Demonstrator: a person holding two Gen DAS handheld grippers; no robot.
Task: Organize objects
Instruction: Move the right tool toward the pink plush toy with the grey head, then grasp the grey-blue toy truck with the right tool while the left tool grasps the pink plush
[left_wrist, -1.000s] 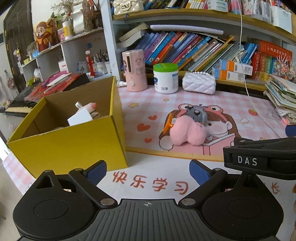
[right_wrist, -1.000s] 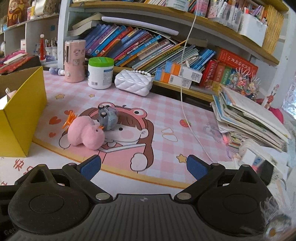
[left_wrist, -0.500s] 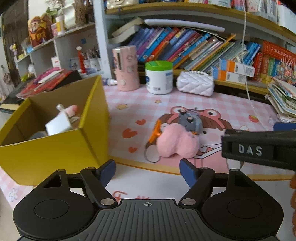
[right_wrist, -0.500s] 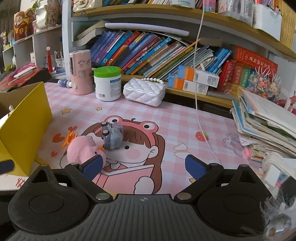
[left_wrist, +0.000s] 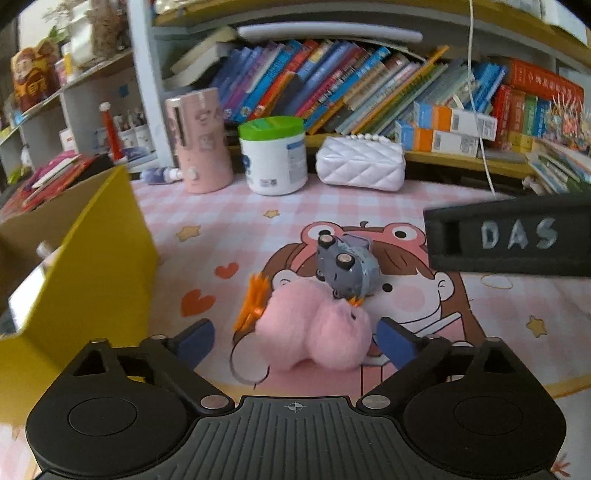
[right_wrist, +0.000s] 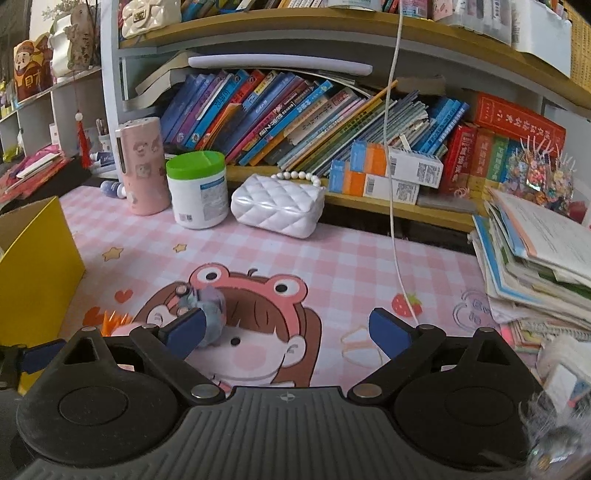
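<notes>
The left tool (left_wrist: 295, 341) has its jaws opening, spread wide to either side of the pink plush toy (left_wrist: 314, 328), whose right side sits right at the right pad while the left pad stands clear; the toy lies on the pink checked mat on the table (left_wrist: 221, 221). Just behind the plush, touching it, a grey toy car (left_wrist: 349, 267) lies tipped with wheels showing, and the right tool (right_wrist: 288, 328) hangs spread and empty beside it. Left stands the yellow box (left_wrist: 92, 277), and farther back a green-lidded white tub (left_wrist: 273, 158) and a white quilted purse (left_wrist: 360, 166) sit below the bookshelf
</notes>
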